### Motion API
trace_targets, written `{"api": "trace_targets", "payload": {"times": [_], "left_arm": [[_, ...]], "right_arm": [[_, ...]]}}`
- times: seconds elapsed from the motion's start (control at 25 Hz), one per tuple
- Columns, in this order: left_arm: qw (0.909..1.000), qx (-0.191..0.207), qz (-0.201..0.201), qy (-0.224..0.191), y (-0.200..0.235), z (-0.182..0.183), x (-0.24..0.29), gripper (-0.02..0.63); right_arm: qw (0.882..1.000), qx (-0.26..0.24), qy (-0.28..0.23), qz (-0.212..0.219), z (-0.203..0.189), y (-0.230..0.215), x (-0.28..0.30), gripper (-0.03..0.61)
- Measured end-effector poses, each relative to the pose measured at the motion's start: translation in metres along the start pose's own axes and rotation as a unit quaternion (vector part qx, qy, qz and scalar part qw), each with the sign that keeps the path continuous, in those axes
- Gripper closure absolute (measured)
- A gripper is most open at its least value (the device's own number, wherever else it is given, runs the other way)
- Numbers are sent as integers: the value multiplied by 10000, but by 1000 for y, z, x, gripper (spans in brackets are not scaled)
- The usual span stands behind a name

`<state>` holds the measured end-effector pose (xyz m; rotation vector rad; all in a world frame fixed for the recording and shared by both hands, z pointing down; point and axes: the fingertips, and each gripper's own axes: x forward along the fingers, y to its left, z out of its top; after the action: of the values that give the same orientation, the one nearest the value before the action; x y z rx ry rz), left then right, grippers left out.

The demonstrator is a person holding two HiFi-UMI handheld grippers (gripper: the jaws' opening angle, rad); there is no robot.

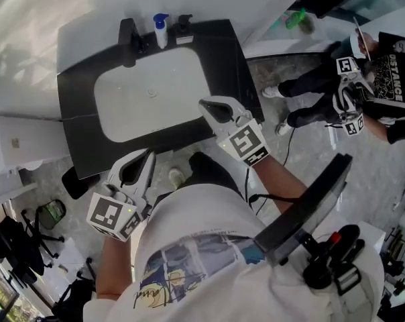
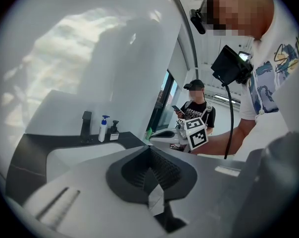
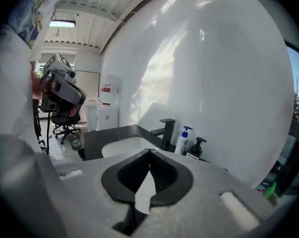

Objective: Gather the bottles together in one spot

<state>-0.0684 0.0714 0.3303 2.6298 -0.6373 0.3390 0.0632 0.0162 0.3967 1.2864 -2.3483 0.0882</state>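
Observation:
A white bottle with a blue pump (image 1: 161,31) and a black pump bottle (image 1: 184,29) stand side by side at the back of the black counter (image 1: 236,59), right of the black faucet (image 1: 127,42). A green bottle (image 1: 296,20) lies apart on a ledge far to the right. My right gripper (image 1: 205,103) hovers over the sink's near right rim, shut and holding nothing. My left gripper (image 1: 147,155) hangs in front of the counter's near edge, also shut and holding nothing. Both pump bottles (image 3: 183,140) (image 3: 196,148) show beyond the right jaws, and likewise (image 2: 103,129) beyond the left ones.
The white sink basin (image 1: 149,96) fills most of the counter. Another person in black (image 1: 383,86) sits at the right holding grippers. A white cabinet (image 1: 21,143) stands left of the counter, with an office chair (image 3: 65,125) on the floor beyond.

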Motion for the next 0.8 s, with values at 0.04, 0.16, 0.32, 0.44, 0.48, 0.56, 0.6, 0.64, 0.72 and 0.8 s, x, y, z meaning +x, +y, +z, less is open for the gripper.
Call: {"api": "trace_targets", "payload": {"times": [0.04, 0.16, 0.32, 0.44, 0.48, 0.56, 0.6, 0.64, 0.72, 0.8], "left_arm": [[10000, 0, -26, 44, -2, -5, -4, 612], [9999, 46, -54, 136, -6, -15, -16, 612], [9999, 34, -112, 105, -8, -19, -33, 612], [9997, 140, -168, 97, -8, -24, -42, 612], [9997, 149, -169, 102, -10, -24, -45, 612], [9997, 123, -170, 122, -18, -22, -52, 612], [9997, 121, -186, 128, -22, -21, -55, 612], [9996, 144, -213, 125, -24, -21, -58, 612], [9993, 236, -270, 102, -28, -26, -64, 612], [9991, 317, -281, 88, -33, -31, -72, 612]], "right_arm": [[10000, -20, -5, -3, 3, 10, -5, 577], [10000, -30, -36, -26, 12, 35, -18, 577], [9999, -49, -118, -79, 27, 59, -32, 577], [9998, -39, -174, -116, 36, 71, -41, 577], [9998, -44, -186, -112, 38, 75, -44, 577], [9998, -54, -194, -85, 43, 84, -51, 577], [9998, -43, -199, -79, 44, 88, -54, 577], [9997, -29, -211, -84, 46, 92, -57, 577], [9996, -42, -265, -110, 51, 101, -64, 577], [9994, -78, -318, -115, 54, 111, -72, 577]]}}
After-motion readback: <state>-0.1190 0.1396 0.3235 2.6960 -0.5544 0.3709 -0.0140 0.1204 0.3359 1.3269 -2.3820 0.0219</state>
